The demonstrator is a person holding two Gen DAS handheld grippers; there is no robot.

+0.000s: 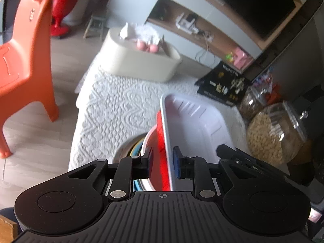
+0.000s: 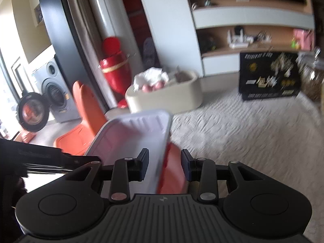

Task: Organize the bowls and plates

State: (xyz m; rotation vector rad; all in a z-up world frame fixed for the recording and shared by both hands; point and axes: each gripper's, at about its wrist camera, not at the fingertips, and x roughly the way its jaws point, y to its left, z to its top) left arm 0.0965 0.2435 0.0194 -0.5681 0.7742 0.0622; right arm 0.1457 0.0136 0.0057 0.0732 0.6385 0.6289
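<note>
A white rectangular tray (image 1: 194, 125) is tilted up on its long edge, with a red tray (image 1: 160, 141) nested against its underside. My left gripper (image 1: 163, 163) is shut on the near rims of both trays. Below the fingers sits a stack of bowls (image 1: 135, 149), white, yellow and blue, partly hidden. In the right wrist view the white tray (image 2: 137, 129) and the red tray (image 2: 174, 166) stand between the pads of my right gripper (image 2: 165, 165), which is shut on their rim. The picture there is blurred.
A lace cloth (image 1: 113, 109) covers the table. A beige tub (image 1: 141, 62) stands at its far end, a black box (image 1: 222, 85) and glass jars (image 1: 273, 137) to the right. An orange chair (image 1: 26, 60) stands on the floor at left.
</note>
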